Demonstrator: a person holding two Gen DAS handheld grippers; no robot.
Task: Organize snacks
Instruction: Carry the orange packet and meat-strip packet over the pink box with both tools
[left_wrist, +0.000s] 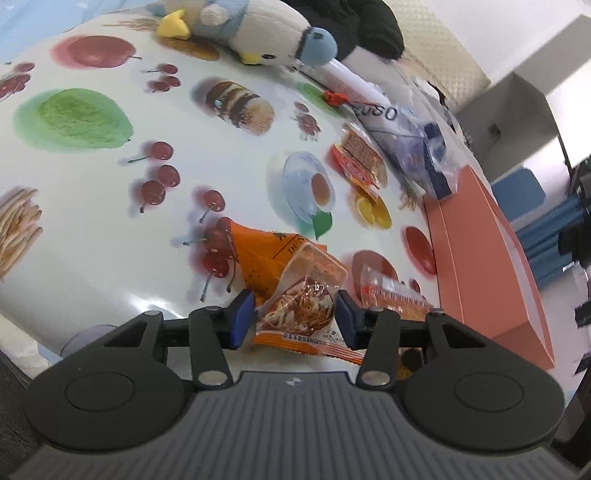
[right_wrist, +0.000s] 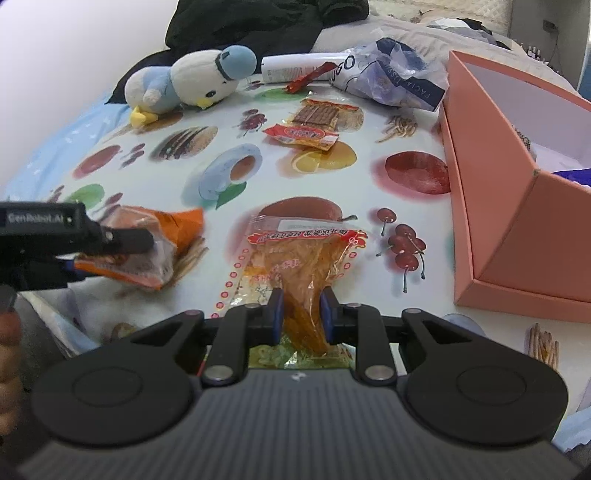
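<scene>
An orange snack packet with a clear window sits between the blue pads of my left gripper, which press its sides low over the printed tablecloth. The right wrist view shows this same orange packet at the left, caught in the black fingers. My right gripper is shut on the near end of a clear yellow-orange snack packet with red print, and the rest of that packet lies on the cloth. An open pink box stands to the right.
Farther back lie a red snack packet and a brown strip packet. Behind them are a plush bird, a white tube and a crumpled plastic bag. Something blue shows inside the box.
</scene>
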